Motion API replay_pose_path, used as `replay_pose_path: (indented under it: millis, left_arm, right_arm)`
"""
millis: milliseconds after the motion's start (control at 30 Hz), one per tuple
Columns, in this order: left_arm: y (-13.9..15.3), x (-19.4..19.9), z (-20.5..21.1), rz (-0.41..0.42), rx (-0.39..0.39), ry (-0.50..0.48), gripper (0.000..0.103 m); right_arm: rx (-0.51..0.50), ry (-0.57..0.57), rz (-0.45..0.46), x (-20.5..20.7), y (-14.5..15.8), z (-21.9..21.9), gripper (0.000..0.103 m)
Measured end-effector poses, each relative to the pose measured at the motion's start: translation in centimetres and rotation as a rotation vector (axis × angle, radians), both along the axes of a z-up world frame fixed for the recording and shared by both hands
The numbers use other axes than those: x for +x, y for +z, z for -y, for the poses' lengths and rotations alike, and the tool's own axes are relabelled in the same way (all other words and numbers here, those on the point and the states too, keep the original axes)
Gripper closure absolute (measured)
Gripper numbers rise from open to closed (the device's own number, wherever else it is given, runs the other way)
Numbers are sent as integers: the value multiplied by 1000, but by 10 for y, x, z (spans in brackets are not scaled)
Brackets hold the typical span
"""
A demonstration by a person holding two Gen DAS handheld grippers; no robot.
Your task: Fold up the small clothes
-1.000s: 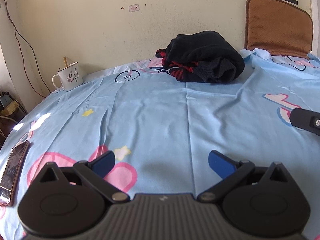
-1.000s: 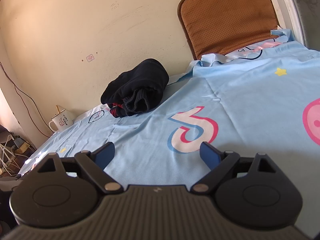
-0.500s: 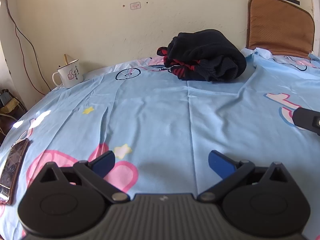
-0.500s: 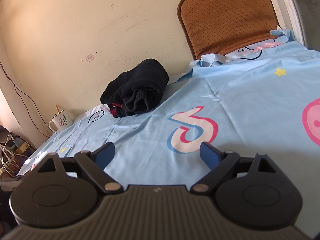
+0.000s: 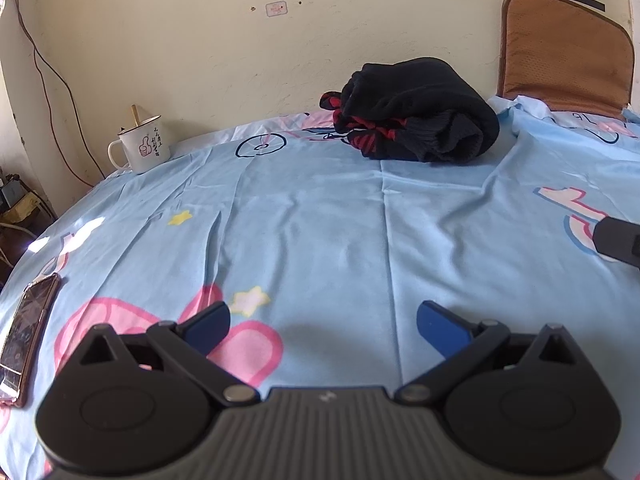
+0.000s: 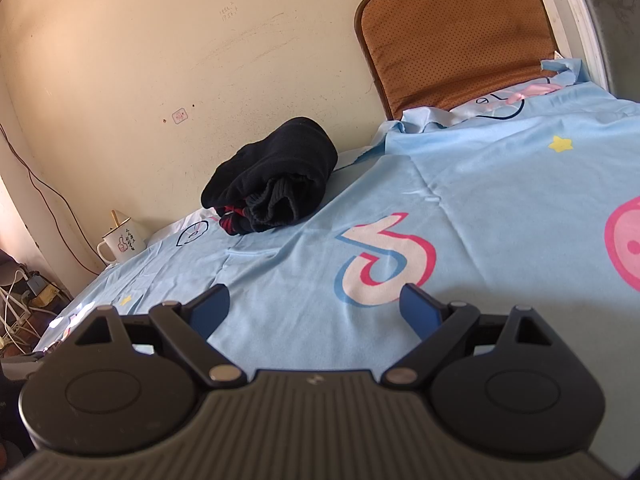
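A bundled black garment with red stripes (image 5: 416, 120) lies at the far side of the blue patterned bedsheet (image 5: 320, 220), near the wall. It also shows in the right wrist view (image 6: 276, 188). My left gripper (image 5: 323, 322) is open and empty, low over the near part of the sheet, well short of the garment. My right gripper (image 6: 315, 306) is open and empty, also over the sheet, far from the garment. A part of the right gripper shows at the right edge of the left wrist view (image 5: 618, 240).
A white mug (image 5: 140, 148) stands at the far left of the bed by the wall. A phone (image 5: 26, 332) lies on the sheet at the left edge. A brown cushion (image 5: 564, 56) leans on the wall at the far right. Cables and clutter (image 6: 24, 300) sit beyond the left edge.
The left wrist view has shifted slightly, the garment and mug sitting a little higher and to the right in frame. The right gripper has barely moved. Both grippers stay open.
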State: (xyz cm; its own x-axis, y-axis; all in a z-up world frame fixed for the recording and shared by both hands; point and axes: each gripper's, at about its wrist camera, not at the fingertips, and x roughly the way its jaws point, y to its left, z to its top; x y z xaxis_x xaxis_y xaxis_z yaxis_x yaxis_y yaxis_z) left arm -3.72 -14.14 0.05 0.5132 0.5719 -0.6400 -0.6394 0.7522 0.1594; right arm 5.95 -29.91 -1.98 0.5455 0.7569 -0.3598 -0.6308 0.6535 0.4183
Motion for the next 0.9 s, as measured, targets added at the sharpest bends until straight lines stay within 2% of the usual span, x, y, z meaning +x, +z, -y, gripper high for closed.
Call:
replay_pose_path:
  millis: [900]
  left_arm:
    - [2,2,1,-5,-1,-9,0]
  right_arm:
    - [0,1,-5,1,-1,0,9]
